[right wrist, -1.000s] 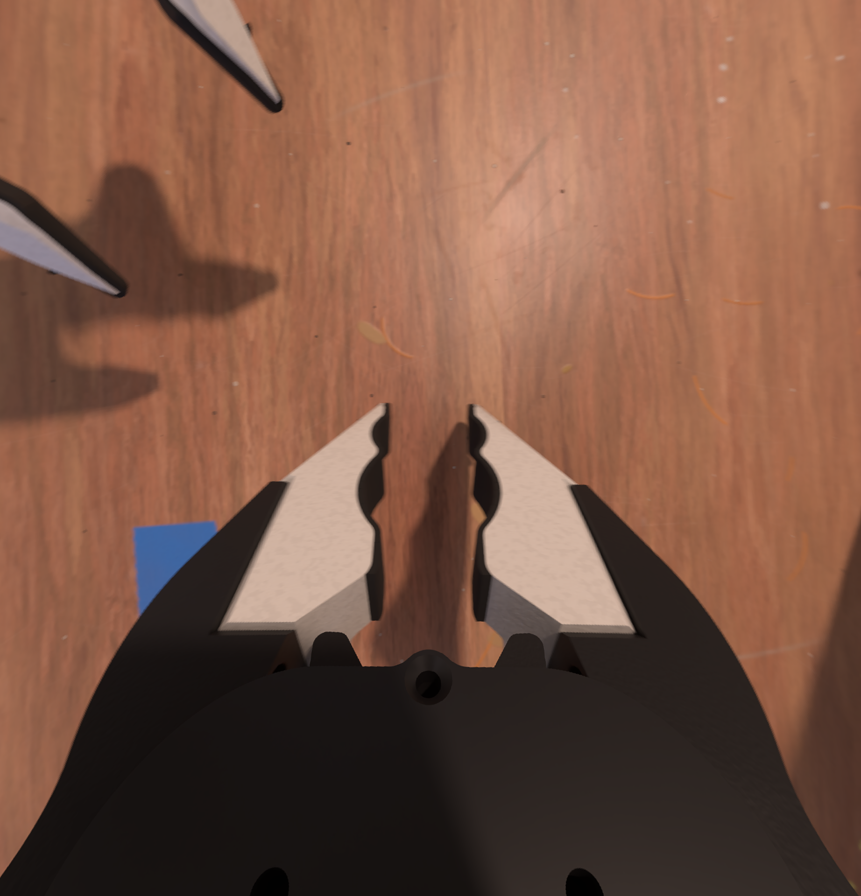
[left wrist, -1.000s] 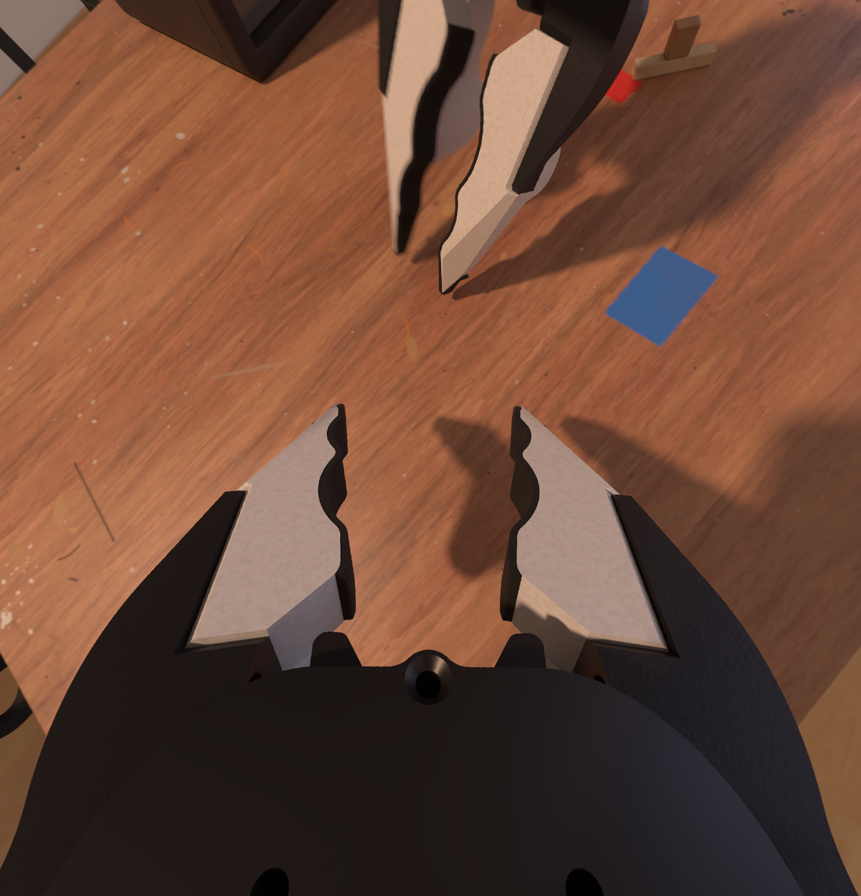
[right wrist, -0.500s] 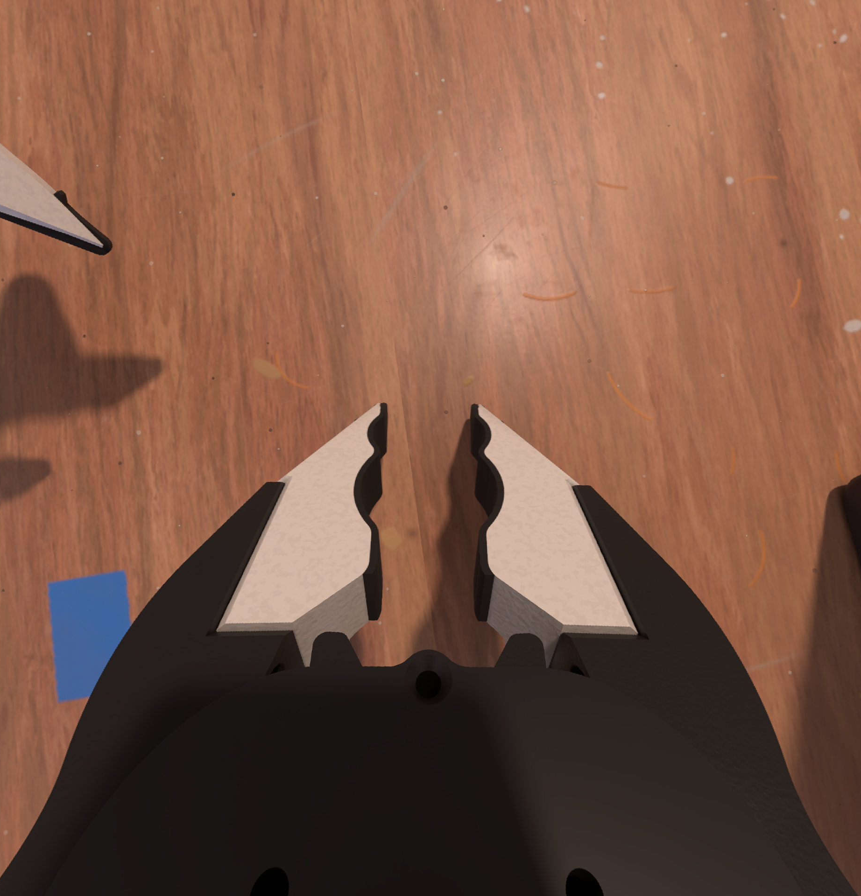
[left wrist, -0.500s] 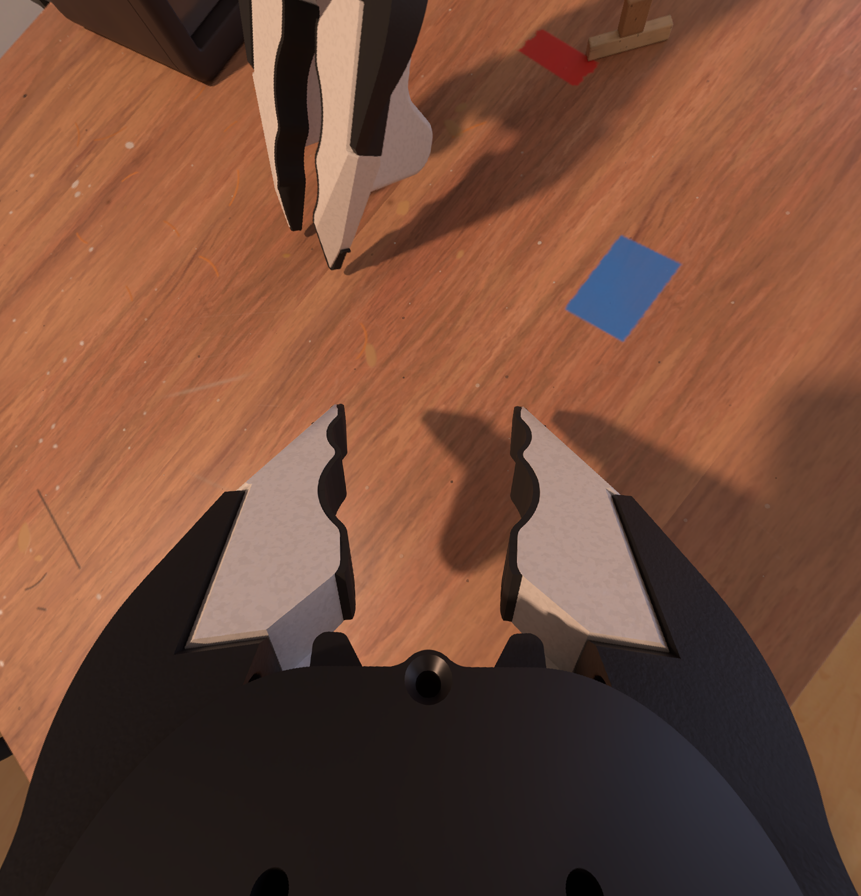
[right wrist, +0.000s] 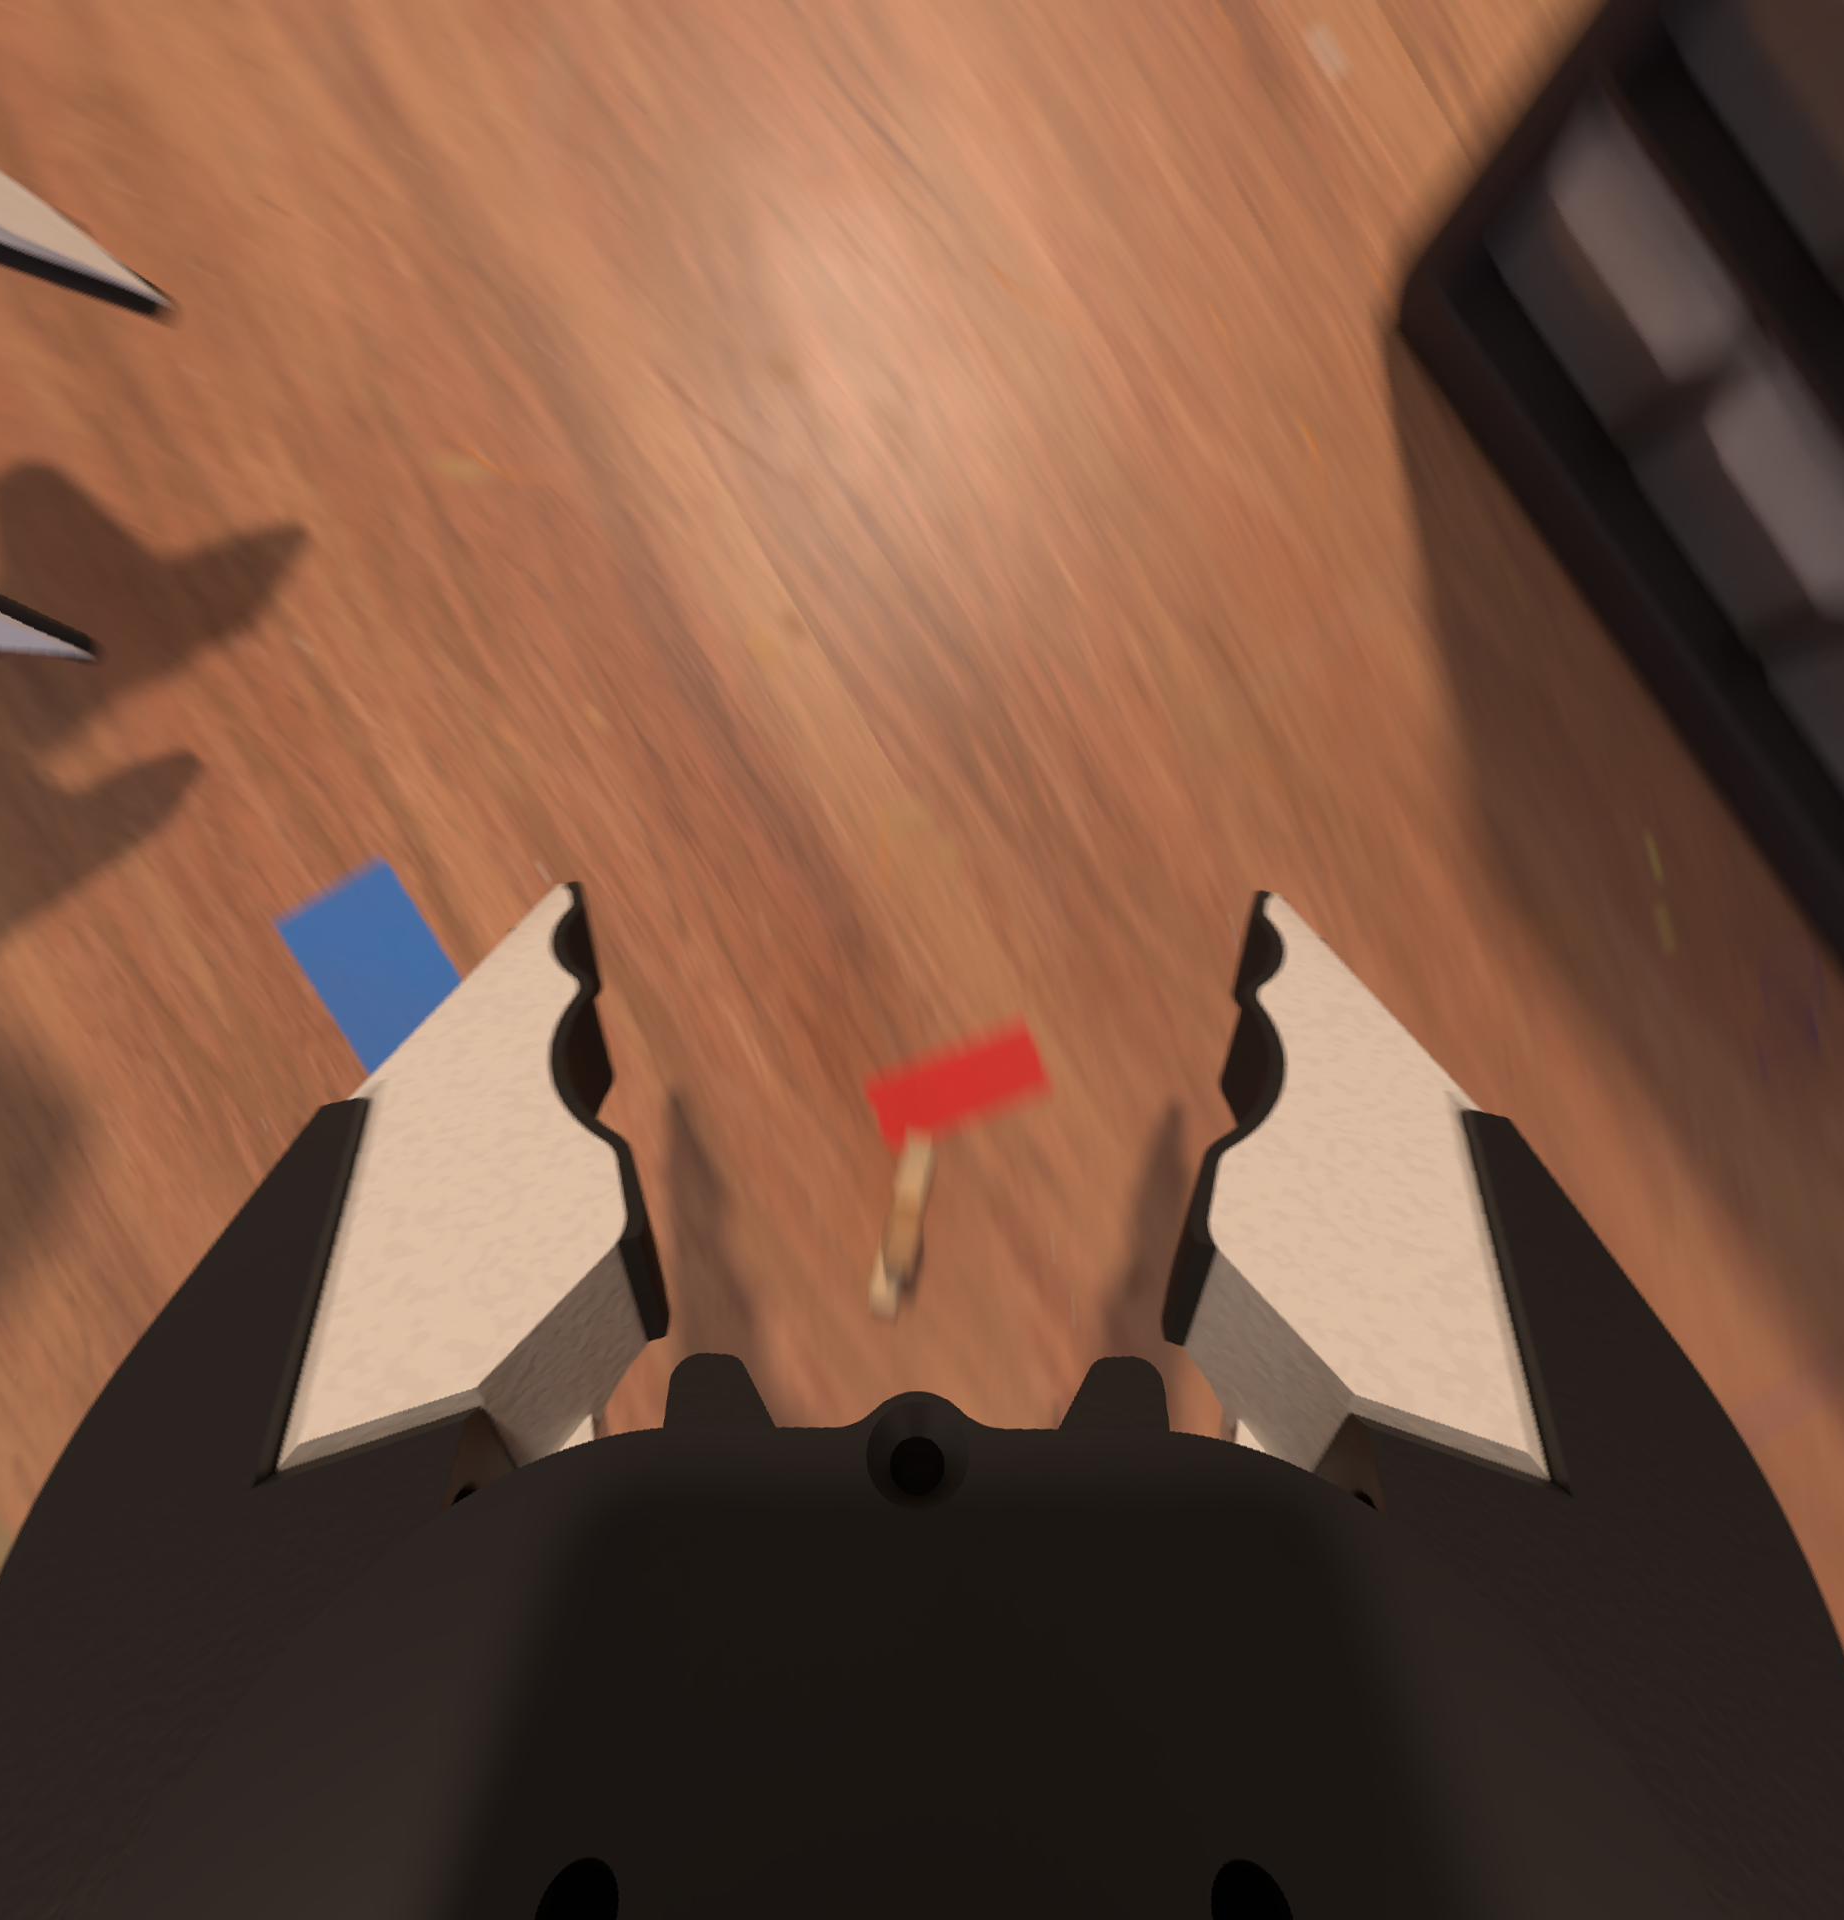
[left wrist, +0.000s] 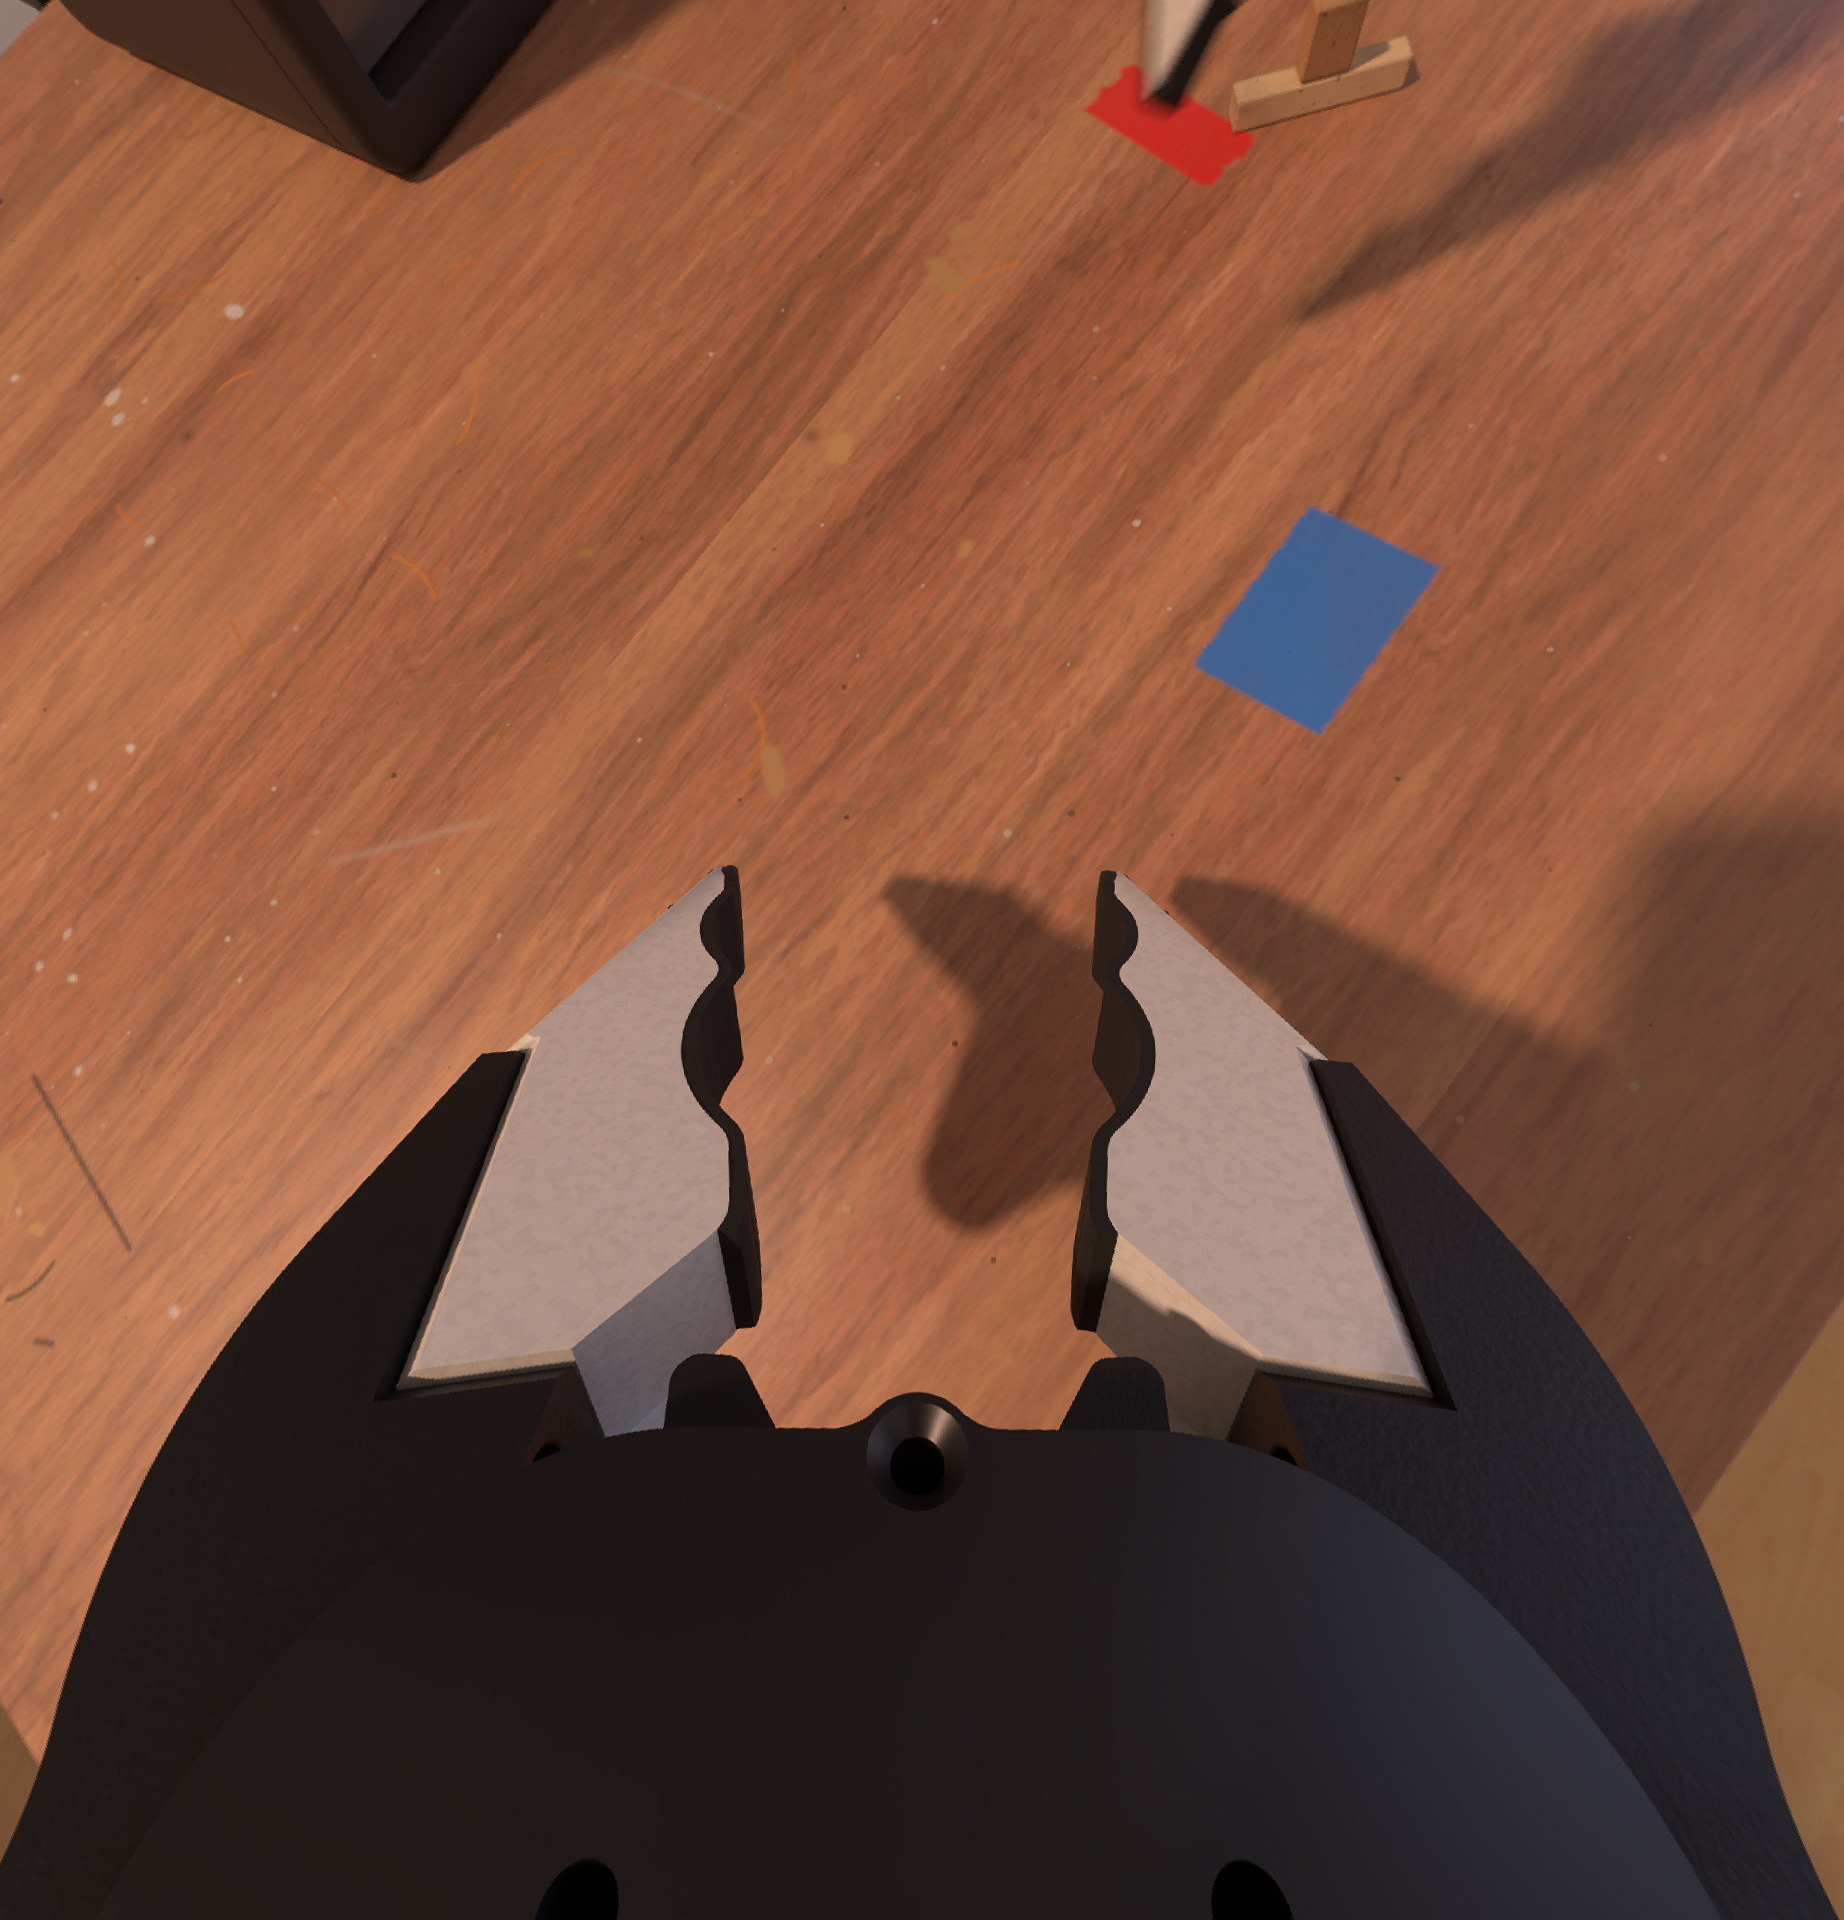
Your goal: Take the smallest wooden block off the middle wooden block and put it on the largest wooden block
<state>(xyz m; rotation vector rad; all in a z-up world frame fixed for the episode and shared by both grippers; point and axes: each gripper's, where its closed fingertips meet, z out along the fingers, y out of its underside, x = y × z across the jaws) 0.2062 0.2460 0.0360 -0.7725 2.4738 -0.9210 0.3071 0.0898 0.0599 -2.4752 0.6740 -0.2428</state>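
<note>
In the left wrist view a small wooden block [left wrist: 1333, 31] stands upright on a flat wooden block [left wrist: 1323, 88] at the far top right, beside a red patch [left wrist: 1172, 130]. No third block shows. My left gripper [left wrist: 916, 878] is open and empty above bare table. A fingertip of my right gripper [left wrist: 1172, 42] hangs over the red patch. The right wrist view is blurred. My right gripper [right wrist: 918, 894] is wide open and empty, with the wooden blocks [right wrist: 905, 1226] and the red patch [right wrist: 954, 1075] below, between its fingers.
A blue patch [left wrist: 1318, 618] lies flat on the wooden table [left wrist: 585, 520]; it also shows in the right wrist view [right wrist: 367, 961]. A dark box [left wrist: 357, 73] stands at the far left, seen also at the right [right wrist: 1676, 416]. The left gripper's fingertips [right wrist: 66, 260] show there.
My right gripper has moved away from the left one to above the red patch and blocks, and its jaws have opened wide. My left gripper has stayed open, shifting slightly.
</note>
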